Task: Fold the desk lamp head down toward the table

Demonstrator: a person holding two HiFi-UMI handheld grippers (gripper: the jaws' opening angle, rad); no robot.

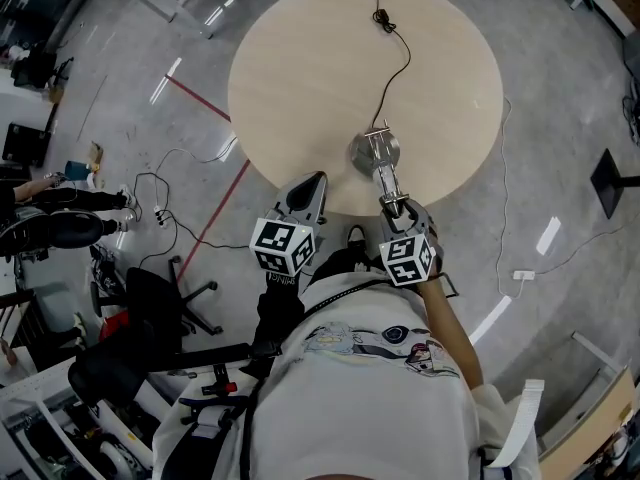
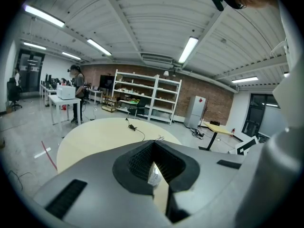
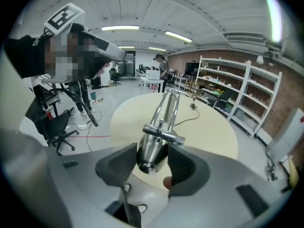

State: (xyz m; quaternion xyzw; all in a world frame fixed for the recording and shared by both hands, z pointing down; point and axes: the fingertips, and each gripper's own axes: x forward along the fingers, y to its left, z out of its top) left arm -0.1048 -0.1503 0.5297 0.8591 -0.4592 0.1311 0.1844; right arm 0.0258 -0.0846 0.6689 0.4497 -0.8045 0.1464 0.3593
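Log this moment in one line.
right gripper: fingers closed on lamp head | left gripper: shut, empty | lamp head: above table, not folded down

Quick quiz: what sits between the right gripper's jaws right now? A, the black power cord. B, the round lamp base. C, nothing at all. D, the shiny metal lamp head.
D: in the right gripper view the metal lamp head fills the gap between the two dark pads of the right gripper.
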